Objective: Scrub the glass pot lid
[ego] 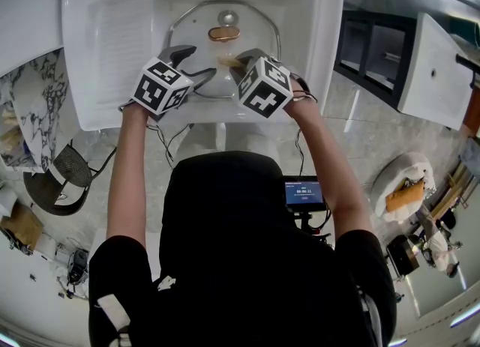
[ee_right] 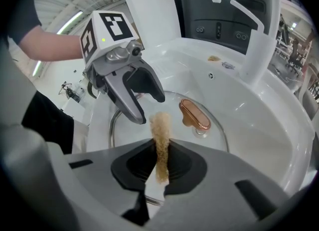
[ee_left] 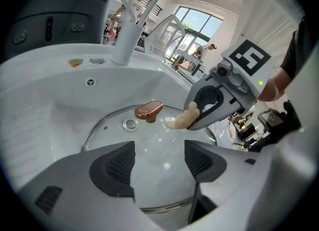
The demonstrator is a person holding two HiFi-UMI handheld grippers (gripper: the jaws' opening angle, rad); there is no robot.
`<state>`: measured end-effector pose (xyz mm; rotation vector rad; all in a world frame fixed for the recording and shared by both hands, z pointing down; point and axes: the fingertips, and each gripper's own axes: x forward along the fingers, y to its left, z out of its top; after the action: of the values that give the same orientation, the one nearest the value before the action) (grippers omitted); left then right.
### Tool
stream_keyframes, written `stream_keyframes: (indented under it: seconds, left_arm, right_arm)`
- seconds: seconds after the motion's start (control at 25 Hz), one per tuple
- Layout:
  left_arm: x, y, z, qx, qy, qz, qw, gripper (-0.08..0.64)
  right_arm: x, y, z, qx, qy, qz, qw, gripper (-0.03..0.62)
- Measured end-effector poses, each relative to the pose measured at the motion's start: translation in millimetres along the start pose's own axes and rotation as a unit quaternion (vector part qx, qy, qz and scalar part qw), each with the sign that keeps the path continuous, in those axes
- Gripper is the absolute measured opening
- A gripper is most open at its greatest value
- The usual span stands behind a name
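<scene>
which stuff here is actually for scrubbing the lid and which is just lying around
For the job:
- glass pot lid, lying in the sink
- tan sponge, clamped in the right gripper
- left gripper, open over the lid

Just about:
- faucet, no water showing
- small screen at the person's waist

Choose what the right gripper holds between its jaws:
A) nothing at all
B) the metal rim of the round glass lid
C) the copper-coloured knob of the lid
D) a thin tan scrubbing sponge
D: in the right gripper view, the right gripper has its jaws closed on a thin tan scrubbing sponge, which stands out over the round glass pot lid lying in the white sink.
</scene>
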<state>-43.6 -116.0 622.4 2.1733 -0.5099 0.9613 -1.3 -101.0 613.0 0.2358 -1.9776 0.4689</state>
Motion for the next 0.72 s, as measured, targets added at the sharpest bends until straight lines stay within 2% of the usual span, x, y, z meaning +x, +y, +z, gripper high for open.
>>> stream_keyframes:
  seconds: [0.4,0.72]
  left_arm:
    - [0,0,0,0.001,-0.001,0.000,1.0000,0.284]
    - [-1,-1,0,0.002,-0.005,0.000,1.0000,0.284]
  right_arm:
    - [1,-3,-1,0.000,-0.007,-0.008,1.000,0.014]
    - [0,-24,-14,-0.005,0.001,-0.050,0.999,0.014]
